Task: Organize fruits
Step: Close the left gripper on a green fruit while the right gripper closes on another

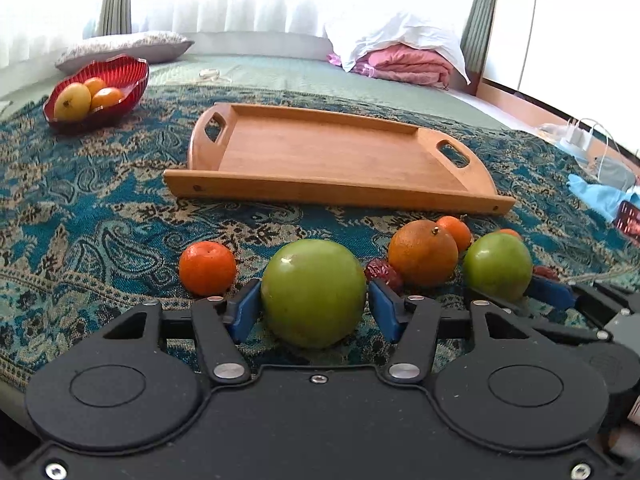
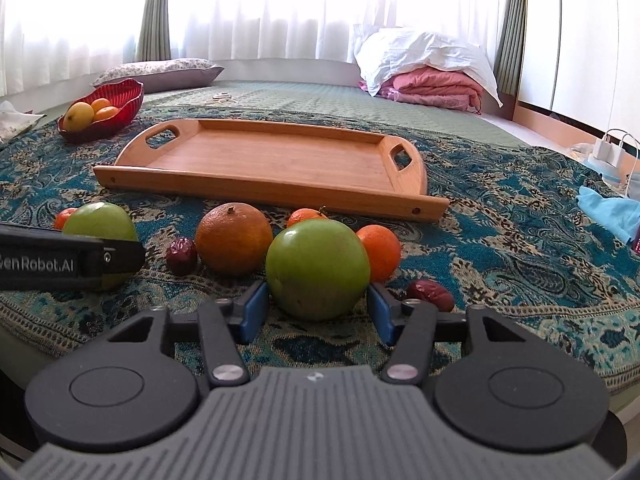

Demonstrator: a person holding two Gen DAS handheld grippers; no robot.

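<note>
Patterned cloth (image 1: 100, 220) over the bed. Wooden tray (image 2: 280, 160) bare, mid-cloth. Red bowl (image 1: 120, 76) far left, holding yellow-orange fruit. Left gripper (image 1: 314, 308) spread around left green apple (image 1: 314, 292), pads just beside it. Right gripper (image 2: 316, 304) likewise flanks right green apple (image 2: 318, 268). Big orange (image 2: 234, 240), mandarins and red dates lie between.

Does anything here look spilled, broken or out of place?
Nothing looks spilled or damaged. The only oddity: the wooden tray sits bare while apples, oranges and red dates lie loose on the patterned blanket before it. A red bowl already holds some fruit.
</note>
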